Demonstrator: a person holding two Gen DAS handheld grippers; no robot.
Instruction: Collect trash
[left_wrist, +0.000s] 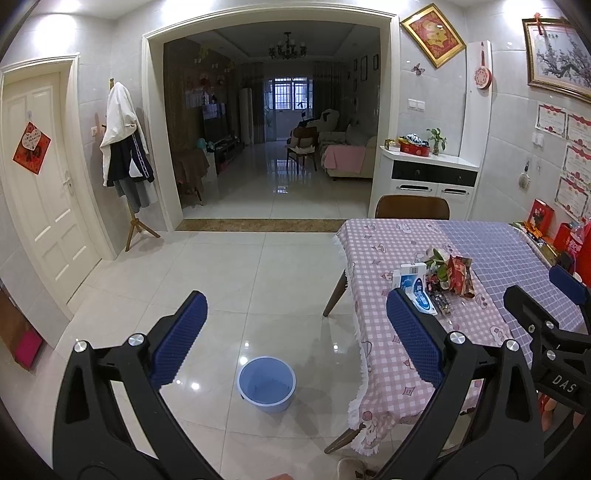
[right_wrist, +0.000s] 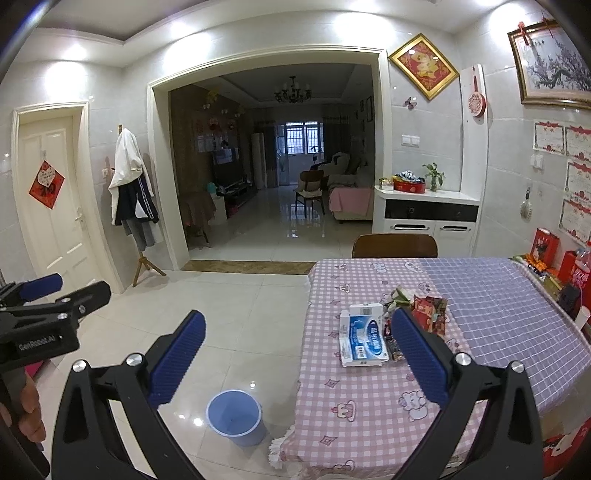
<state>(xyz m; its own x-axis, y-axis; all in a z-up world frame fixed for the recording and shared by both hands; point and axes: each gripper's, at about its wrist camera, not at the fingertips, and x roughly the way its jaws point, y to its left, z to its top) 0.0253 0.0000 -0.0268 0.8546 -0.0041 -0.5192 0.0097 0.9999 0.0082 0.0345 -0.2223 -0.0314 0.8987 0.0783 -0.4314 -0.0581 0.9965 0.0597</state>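
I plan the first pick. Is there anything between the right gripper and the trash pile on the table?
Nothing visible blocks it. The right gripper is open above the table, and the flattened white-blue box and wrappers lie exposed ahead. The blue bin stands on the floor beside the table.

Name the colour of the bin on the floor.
Light blue: the bin shows best in the right wrist view, standing beside the table.

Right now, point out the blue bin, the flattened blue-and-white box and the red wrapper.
blue bin (right_wrist: 236, 415): right wrist view, on its inner floor.
flattened blue-and-white box (right_wrist: 364, 338): right wrist view, on the middle of its printed face.
red wrapper (left_wrist: 456, 275): left wrist view, on its upper red panel.
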